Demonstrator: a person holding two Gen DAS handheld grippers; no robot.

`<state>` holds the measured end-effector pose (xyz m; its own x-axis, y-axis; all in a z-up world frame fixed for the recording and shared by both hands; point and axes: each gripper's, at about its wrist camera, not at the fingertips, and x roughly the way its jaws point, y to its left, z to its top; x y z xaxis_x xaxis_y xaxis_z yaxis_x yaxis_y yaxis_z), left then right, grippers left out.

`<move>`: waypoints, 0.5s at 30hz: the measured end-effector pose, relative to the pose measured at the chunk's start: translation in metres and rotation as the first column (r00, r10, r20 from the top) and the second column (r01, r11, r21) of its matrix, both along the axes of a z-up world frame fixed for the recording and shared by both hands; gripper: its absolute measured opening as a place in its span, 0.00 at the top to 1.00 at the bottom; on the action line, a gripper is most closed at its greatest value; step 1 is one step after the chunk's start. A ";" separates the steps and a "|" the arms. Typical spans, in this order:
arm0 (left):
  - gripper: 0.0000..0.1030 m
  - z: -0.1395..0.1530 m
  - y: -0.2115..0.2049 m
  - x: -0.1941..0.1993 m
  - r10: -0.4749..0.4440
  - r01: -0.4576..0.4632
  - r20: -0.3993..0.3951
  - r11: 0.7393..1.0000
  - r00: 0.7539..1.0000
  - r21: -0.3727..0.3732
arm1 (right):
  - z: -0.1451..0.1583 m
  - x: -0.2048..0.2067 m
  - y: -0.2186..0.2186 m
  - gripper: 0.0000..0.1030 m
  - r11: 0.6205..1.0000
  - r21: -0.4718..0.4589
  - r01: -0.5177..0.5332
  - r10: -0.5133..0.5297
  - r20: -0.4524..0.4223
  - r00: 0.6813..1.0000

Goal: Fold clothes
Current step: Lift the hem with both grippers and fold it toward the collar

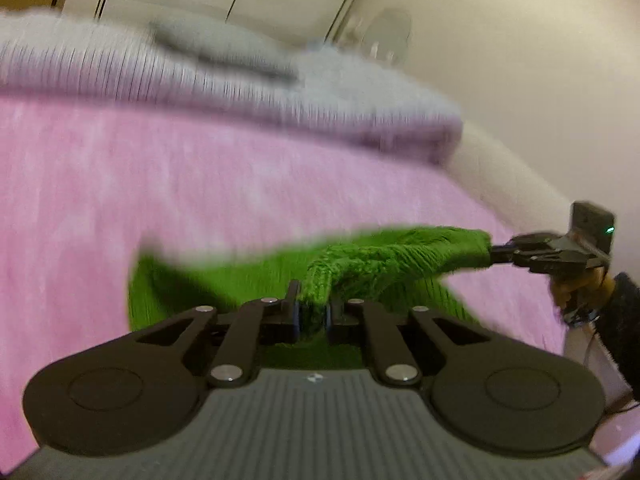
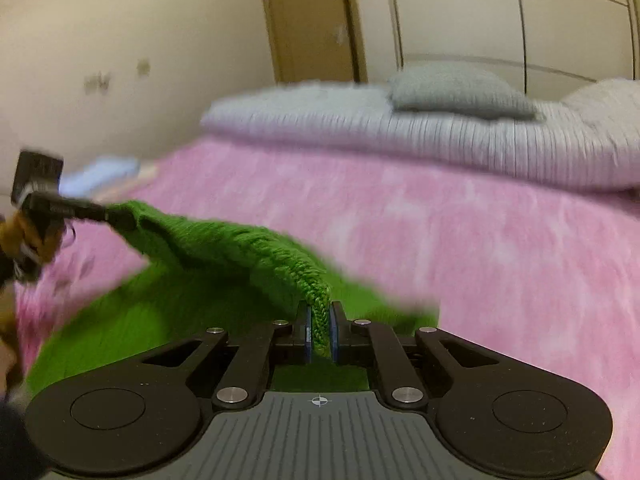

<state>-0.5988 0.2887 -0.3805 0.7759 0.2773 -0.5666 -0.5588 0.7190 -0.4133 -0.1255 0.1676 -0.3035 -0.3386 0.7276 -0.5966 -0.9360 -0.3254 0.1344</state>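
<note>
On the bed, left wrist view:
Left gripper (image 1: 312,312): its fingers are closed on a bunched edge of the green sweater (image 1: 360,268), which is pinched between the two pads.
Green sweater: knitted, lifted at the held edge, the rest lying on the pink blanket (image 1: 200,184) below and ahead of the gripper.
Right gripper (image 1: 496,252): seen at the right, its fingers clamped on the far corner of the same sweater edge, so the edge stretches between the two grippers.
Hand (image 1: 576,284): holds the right gripper's handle, with a dark sleeve behind it.
Background: a folded pale striped quilt (image 1: 200,76) at the far side of the bed, a grey pillow (image 1: 224,46) on top of it; blurred.

On the bed, right wrist view:
Right gripper (image 2: 319,328): fingers shut on a ribbed fold of the green sweater (image 2: 248,256).
Left gripper (image 2: 120,216): at the left, gripping the other end of the raised edge.
Green sweater: the raised edge runs from one gripper to the other; the lower part lies spread on the pink blanket (image 2: 480,248).
Background: striped quilt (image 2: 440,136), grey pillow (image 2: 456,88), cupboard doors (image 2: 460,16) behind.
</note>
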 end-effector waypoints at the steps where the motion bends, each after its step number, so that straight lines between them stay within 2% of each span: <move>1: 0.88 -0.004 -0.015 -0.003 0.035 -0.035 -0.030 0.999 0.999 -0.013 | -0.010 -0.009 -0.020 0.92 0.999 -0.041 0.017 -0.016 0.017 1.000; 4: 0.85 -0.018 -0.057 -0.011 0.149 -0.157 -0.132 0.986 0.980 -0.049 | -0.046 -0.033 -0.066 0.91 0.975 -0.188 0.116 -0.113 0.030 0.993; 6: 0.82 -0.020 -0.077 -0.012 0.207 -0.226 -0.205 0.971 0.957 -0.075 | -0.057 -0.044 -0.090 0.91 0.951 -0.222 0.215 -0.217 0.015 0.976; 9: 0.80 -0.002 -0.096 0.006 0.286 -0.308 -0.332 0.951 0.899 -0.013 | -0.052 -0.051 -0.107 0.91 0.917 -0.241 0.319 -0.353 -0.114 0.928; 11: 0.80 0.010 -0.111 0.021 0.302 -0.310 -0.383 0.950 0.873 0.042 | -0.046 -0.056 -0.109 0.91 0.894 -0.257 0.367 -0.417 -0.179 0.891; 14: 0.78 0.023 -0.124 0.026 0.326 -0.314 -0.400 0.945 0.857 0.096 | -0.037 -0.063 -0.105 0.90 0.874 -0.270 0.405 -0.470 -0.252 0.846; 15: 0.76 0.027 -0.128 0.028 0.334 -0.315 -0.405 0.942 0.851 0.114 | -0.034 -0.064 -0.104 0.85 0.868 -0.274 0.413 -0.483 -0.275 0.832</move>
<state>-0.5706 0.1604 -0.3530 0.3356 0.5028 -0.7966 -0.8756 0.4785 -0.0669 -0.1900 0.0640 -0.3378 -0.2025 0.7269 -0.6562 -0.8628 0.1845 0.4707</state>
